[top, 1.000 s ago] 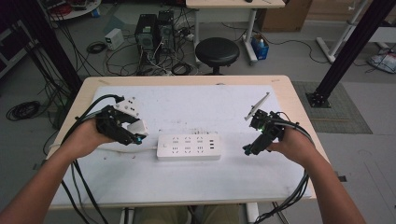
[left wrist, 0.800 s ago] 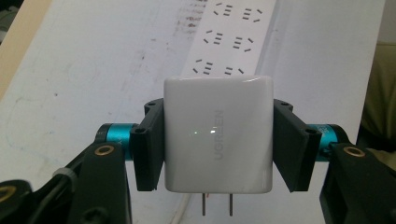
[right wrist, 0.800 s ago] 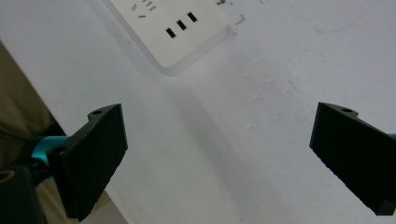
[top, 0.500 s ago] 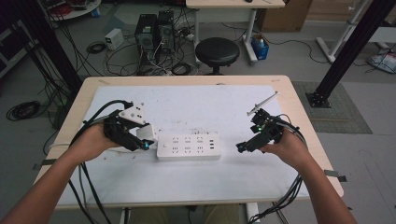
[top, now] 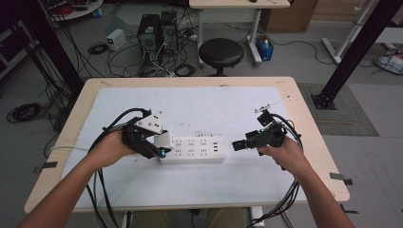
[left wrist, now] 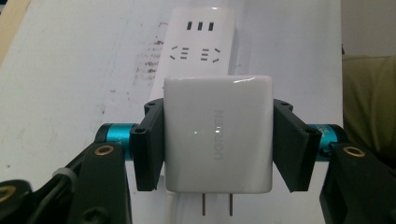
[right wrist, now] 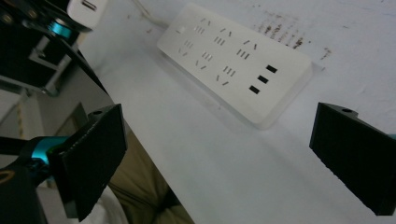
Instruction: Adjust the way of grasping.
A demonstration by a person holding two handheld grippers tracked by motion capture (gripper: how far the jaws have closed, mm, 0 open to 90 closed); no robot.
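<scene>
Since the earlier frames my left gripper [top: 159, 147] has travelled in toward the left end of the power strip [top: 192, 149] and dropped a little; my right gripper [top: 242, 144] has hardly shifted.

Left jaws: closed firmly on a white charger [left wrist: 217, 134], pads pressing its two flat sides. In the left gripper view its two metal prongs [left wrist: 216, 204] stick out at the bottom edge, toward the camera side, not toward the sockets beyond.

Right jaws: wide apart, nothing between them. In the right gripper view they frame the near end of the strip, the end with the three small rectangular ports [right wrist: 263, 79].

Strip lies flat on the white mat of the worktop [top: 304, 104], long axis running left to right across me, roughly midway between my two hands. High view puts the charger just at its left end, touching or nearly so; I cannot tell which.

Key relation: socket rows start right ahead of the charger along the strip's length. Left hand is the nearer one and holds the part. My reading is that the plug must turn so the prongs face down into a socket face. The right hand sits just off the strip's right end, well placed to steady it.
</scene>
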